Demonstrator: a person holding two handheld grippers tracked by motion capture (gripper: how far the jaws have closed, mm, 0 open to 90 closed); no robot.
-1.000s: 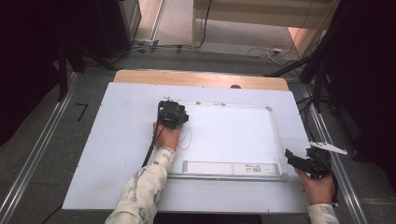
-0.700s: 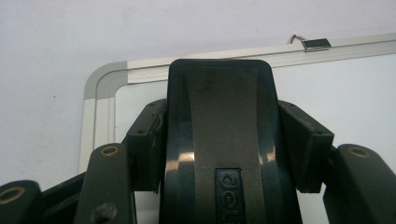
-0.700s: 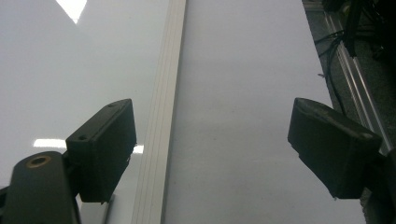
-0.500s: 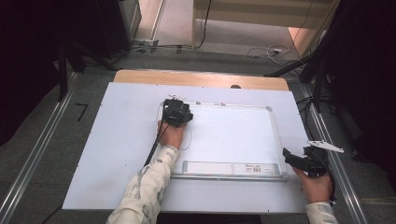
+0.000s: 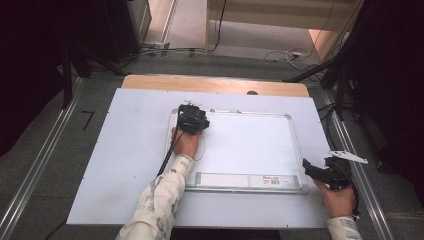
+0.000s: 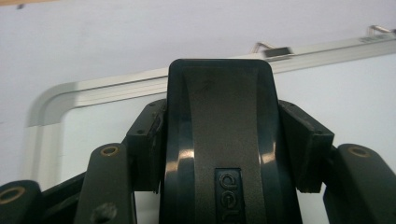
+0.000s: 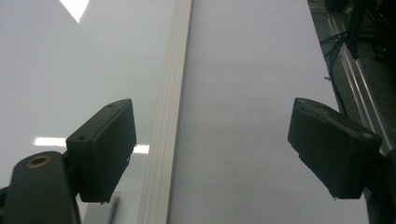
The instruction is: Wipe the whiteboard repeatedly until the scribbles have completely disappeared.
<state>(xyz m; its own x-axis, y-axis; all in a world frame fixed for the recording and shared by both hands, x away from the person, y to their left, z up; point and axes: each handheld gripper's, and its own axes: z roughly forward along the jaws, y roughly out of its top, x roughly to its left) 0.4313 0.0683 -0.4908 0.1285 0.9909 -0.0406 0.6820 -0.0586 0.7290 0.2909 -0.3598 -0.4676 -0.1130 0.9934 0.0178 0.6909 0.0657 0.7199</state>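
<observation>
A white-surfaced whiteboard (image 5: pixel 250 145) with a silver frame lies flat on the table. My left gripper (image 5: pixel 192 119) rests near the board's far left corner, shut on a black eraser (image 6: pixel 224 140) that stands upright between the pads (image 6: pixel 147 144). Beyond the eraser, the left gripper view has the board's rounded frame corner (image 6: pixel 51 100). My right gripper (image 5: pixel 312 170) hovers at the board's near right corner, open with nothing between its jaws. In the right gripper view (image 7: pixel 210 126) the board's frame (image 7: pixel 170 93) runs up between the two fingers.
A white sheet (image 5: pixel 125 150) covers the table under the board, with a wooden strip (image 5: pixel 215 84) at the far edge. A labelled tray strip (image 5: pixel 240 180) lines the board's near edge. A thin dark curved line (image 5: pixel 201 150) marks the board beside the left hand. Cables and metal rails flank the table.
My left gripper with the eraser has slid slightly to the right along the board's far edge. The right gripper has stayed put.
</observation>
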